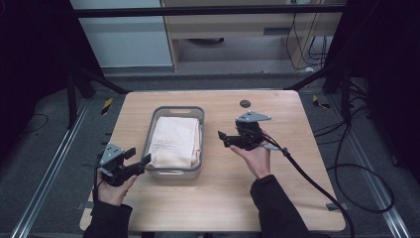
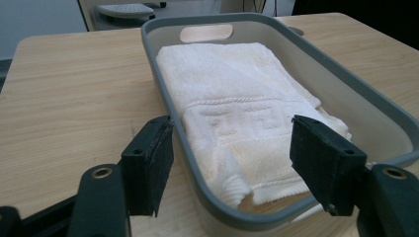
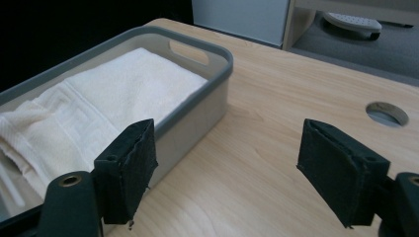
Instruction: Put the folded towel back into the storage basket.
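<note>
A grey plastic bin [image 1: 177, 108] stands left of the table's middle with a folded cream towel [image 1: 175, 141] lying flat in it. My left gripper [image 1: 139, 155] is held at the bin's near left corner, open. In the left gripper view its jaws [image 2: 230, 143] straddle the bin's near rim [image 2: 207, 19] without touching it, with the towel [image 2: 232, 84] beyond them. My right gripper [image 1: 222, 139] hovers to the right of the bin, open and pointing toward it. In the right gripper view its jaws [image 3: 228, 158] frame bare wood beside the bin wall [image 3: 197, 116] and the towel [image 3: 99, 98].
The wooden table [image 1: 297, 188] has a round cable hole [image 1: 245, 103] near its far edge, also seen as the hole [image 3: 387, 113] in the right gripper view. A black cable [image 1: 317, 188] trails from the right gripper across the table's right side. Dark frame posts stand around the table.
</note>
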{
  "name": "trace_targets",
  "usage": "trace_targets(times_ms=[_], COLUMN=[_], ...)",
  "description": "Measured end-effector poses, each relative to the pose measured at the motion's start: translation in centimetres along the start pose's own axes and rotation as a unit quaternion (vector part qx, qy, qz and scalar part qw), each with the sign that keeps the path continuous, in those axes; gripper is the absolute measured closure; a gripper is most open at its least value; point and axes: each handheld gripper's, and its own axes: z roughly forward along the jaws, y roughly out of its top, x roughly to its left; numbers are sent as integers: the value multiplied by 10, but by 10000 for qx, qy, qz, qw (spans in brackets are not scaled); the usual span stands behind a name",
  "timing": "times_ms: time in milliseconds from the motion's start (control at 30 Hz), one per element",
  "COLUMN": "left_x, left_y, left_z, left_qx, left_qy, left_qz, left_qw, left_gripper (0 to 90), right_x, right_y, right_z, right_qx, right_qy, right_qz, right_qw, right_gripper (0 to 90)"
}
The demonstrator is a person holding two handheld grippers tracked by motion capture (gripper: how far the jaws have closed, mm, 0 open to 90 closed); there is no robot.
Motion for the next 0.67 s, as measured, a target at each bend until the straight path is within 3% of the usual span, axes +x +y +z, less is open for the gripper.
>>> trace_targets(times_ms=[167, 433, 667], left_x=[9, 19, 28], left_y=[-10, -26, -43], left_z=[-5, -8, -1], left_qx=[-103, -7, 347], left_qy=[51, 202, 399], left_qz=[36, 168, 309], left_qw=[9999, 9997, 9981], left_gripper=[275, 255, 232], right_x=[-17, -43, -62], right_y=[-21, -62, -100], right_z=[-25, -57, -76], right_qx=[-56, -107, 67], right_qy=[-100, -280, -438], right_qz=[108, 264, 419], right_qw=[9999, 9992, 9981], right_gripper=[210, 187, 173])
